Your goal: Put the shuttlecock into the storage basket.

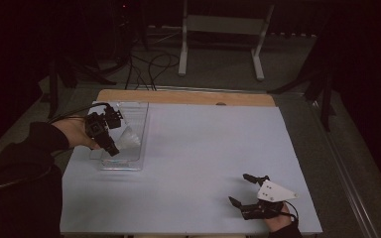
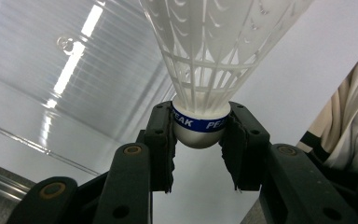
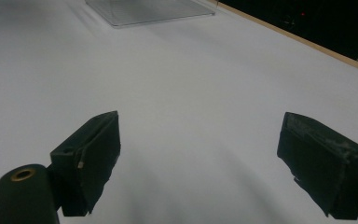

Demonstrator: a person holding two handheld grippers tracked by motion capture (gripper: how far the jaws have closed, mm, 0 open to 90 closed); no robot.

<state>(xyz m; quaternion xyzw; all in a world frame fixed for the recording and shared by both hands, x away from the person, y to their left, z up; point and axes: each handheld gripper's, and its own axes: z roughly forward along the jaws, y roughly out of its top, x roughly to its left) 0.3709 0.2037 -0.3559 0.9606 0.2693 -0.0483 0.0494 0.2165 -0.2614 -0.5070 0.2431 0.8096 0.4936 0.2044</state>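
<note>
A white plastic shuttlecock with a blue band on its rounded cork is held by my left gripper, whose jaws are shut on the cork. In the high view the left gripper holds the shuttlecock over a clear plastic tray at the left of the white table. My right gripper rests near the table's front right edge, jaws wide apart with nothing between them. In the right gripper view its fingertips frame bare table.
The clear tray lies far ahead in the right gripper view. A wooden strip runs along the table's far edge. Beyond it stand a white frame and cables on the floor. A sleeve shows at the right of the left gripper view.
</note>
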